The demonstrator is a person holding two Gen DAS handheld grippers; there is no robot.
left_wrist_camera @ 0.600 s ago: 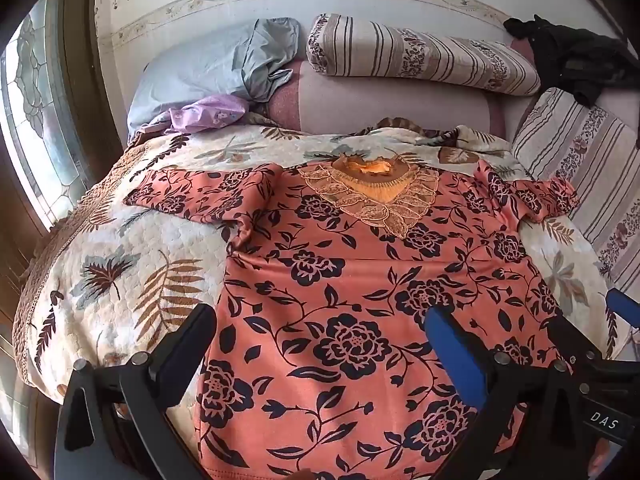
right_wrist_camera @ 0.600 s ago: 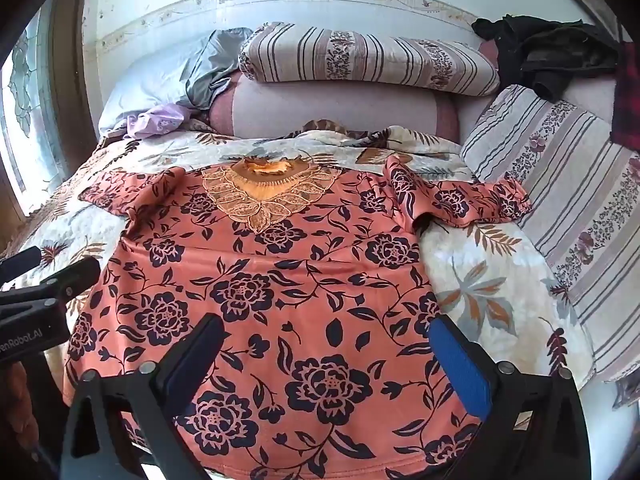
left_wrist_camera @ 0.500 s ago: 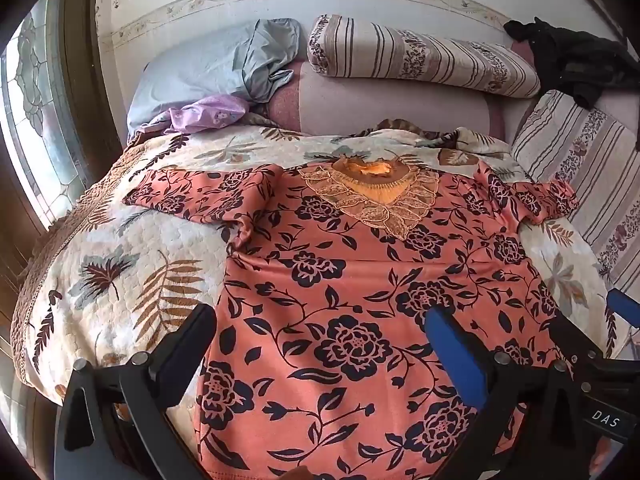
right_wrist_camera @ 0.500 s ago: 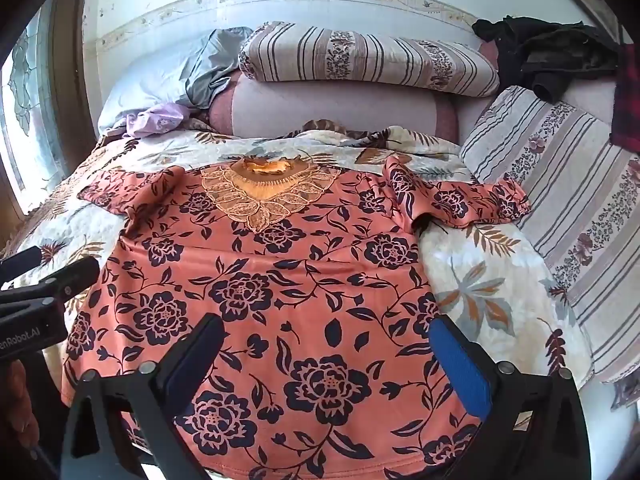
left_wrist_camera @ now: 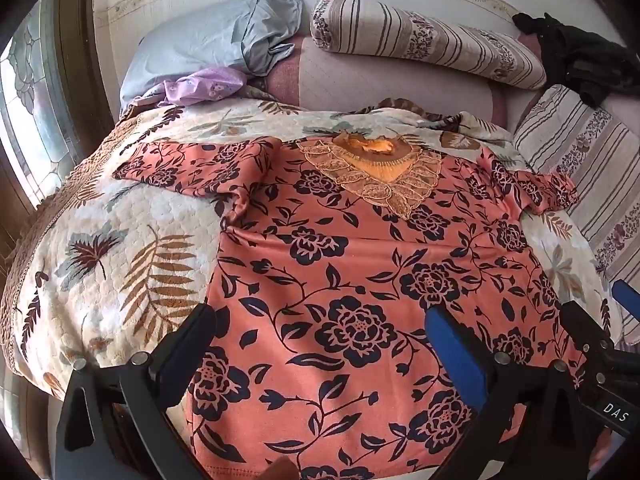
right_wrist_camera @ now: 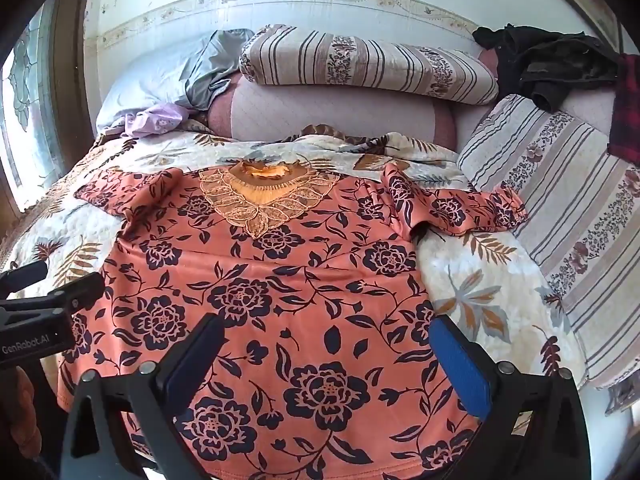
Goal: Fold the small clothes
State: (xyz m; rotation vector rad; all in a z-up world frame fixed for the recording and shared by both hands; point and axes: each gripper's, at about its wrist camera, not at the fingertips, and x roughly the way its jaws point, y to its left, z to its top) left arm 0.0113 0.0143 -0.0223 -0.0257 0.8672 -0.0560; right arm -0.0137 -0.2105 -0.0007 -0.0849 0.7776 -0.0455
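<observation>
Currently the orange floral top (left_wrist_camera: 360,280) is lying flat, front up, on the quilted bed (left_wrist_camera: 100,248), sleeves spread to both sides and hem nearest the cameras. No fold is judged started; the approach step is in hand. The left gripper (left_wrist_camera: 316,344) and right gripper (right_wrist_camera: 324,356) are being held above the hem, fingers (right_wrist_camera: 460,364) wide apart, clamping nothing. Next, 2 hem corners or 1 sleeve (right_wrist_camera: 460,204) need gripping.

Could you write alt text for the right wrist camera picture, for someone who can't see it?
An orange floral top lies spread flat on a leaf-patterned quilt, the right gripper open above its hem. Striped pillows line the headboard.
</observation>
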